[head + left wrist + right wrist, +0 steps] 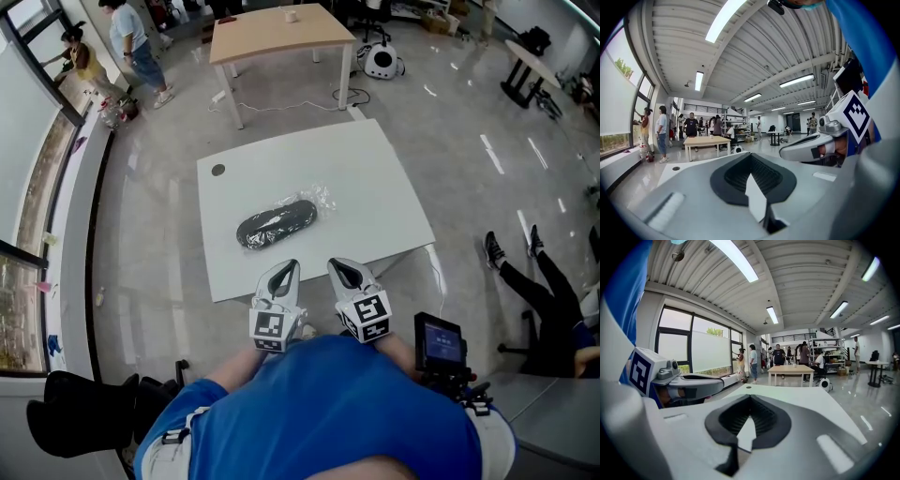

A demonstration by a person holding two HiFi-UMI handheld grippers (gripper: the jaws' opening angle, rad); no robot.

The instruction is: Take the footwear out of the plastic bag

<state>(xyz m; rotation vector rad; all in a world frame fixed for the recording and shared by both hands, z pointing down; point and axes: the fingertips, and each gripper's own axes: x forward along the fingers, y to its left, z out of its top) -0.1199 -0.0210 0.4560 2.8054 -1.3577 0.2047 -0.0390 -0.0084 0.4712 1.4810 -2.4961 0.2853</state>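
footwear inside plastic bag, mid-frame on white table | left gripper, right gripper: jaws closed, empty, low centre at table's near edge, apart from bag | progress: none judged done; reach, grip, extraction all left

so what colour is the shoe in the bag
Black footwear in a clear bag; best in the head view.

- White table: a round grey port is set near its far left corner.
- Wooden table: placed beyond the white one, with a white cup stood on top.
- White cable: laid across the floor between the two tables.
- Round white appliance: parked beside the wooden table.
- People: seen by the window.
- Dark-trousered legs: stretched out on the floor at right.
- Strip lights: fitted overhead.
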